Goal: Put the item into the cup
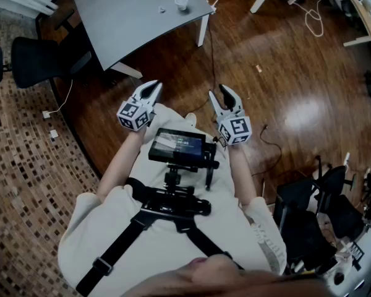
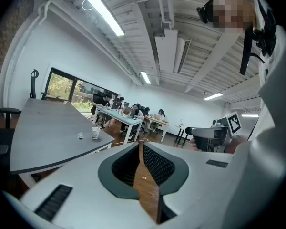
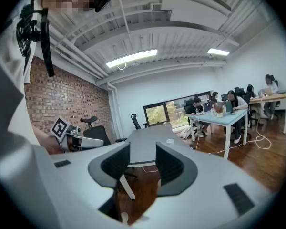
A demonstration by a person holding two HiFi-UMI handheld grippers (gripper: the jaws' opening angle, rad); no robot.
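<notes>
Two white plastic grippers, both empty: left gripper (image 1: pixel 154 86) closed, right gripper (image 1: pixel 219 91) open; white paper cup (image 1: pixel 181 3) on grey table (image 1: pixel 130 26).

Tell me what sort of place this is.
Most likely an open-plan office or shared workspace. A grey table carries a cup, with a black office chair beside it. Farther back, people sit at desks under ceiling strip lights.

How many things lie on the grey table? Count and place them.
2: a small white cup near the grey table's corner; a tiny pale item left of it, apart.
</notes>
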